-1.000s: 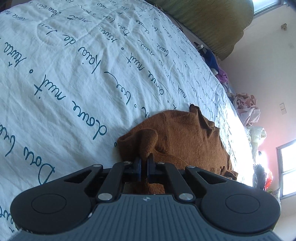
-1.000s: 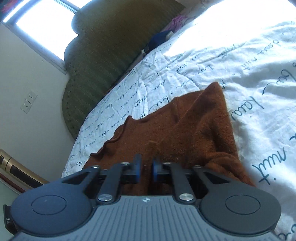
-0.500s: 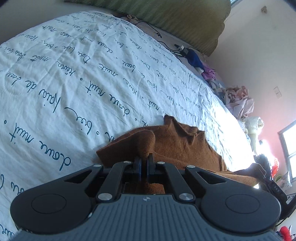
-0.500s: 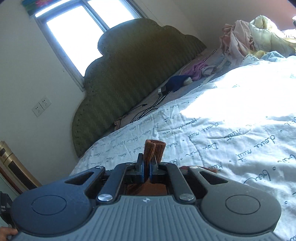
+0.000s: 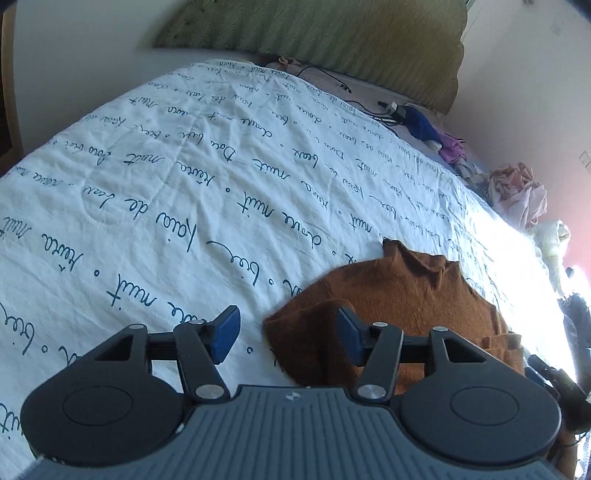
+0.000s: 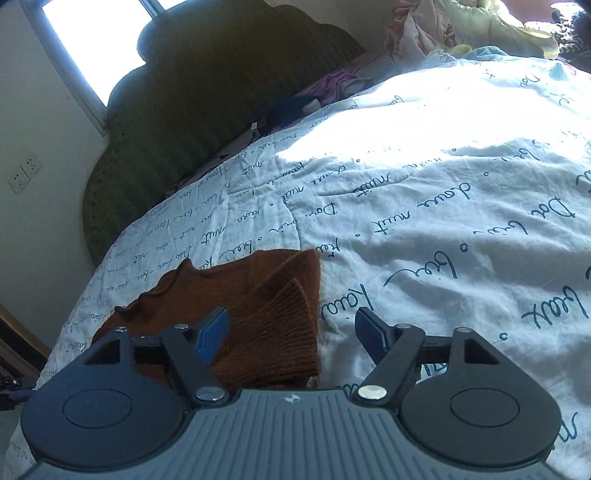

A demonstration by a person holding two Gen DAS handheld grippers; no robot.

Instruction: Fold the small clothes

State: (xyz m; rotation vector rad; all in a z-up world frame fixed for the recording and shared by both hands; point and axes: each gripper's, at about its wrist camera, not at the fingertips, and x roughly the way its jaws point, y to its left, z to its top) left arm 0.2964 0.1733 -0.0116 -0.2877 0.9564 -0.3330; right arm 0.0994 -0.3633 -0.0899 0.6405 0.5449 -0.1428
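Observation:
A small brown knitted garment (image 5: 399,295) lies folded on the white bedspread (image 5: 184,184) with blue script. My left gripper (image 5: 288,326) is open and empty, just above the garment's near left corner. In the right wrist view the same garment (image 6: 258,291) lies with a ribbed cuff on top. My right gripper (image 6: 291,325) is open and empty over the garment's right edge, the left finger above the cloth, the right finger above the bedspread (image 6: 443,184).
A green padded headboard (image 5: 332,33) stands at the far end of the bed, with a window (image 6: 96,40) above it. A blue item and cables (image 5: 417,122) lie near it. A heap of pale clothes (image 5: 517,195) sits at the bed's far right side.
Both grippers were shut on the brown garment and have opened and let it go. The garment now lies flat on the bedspread, folded over.

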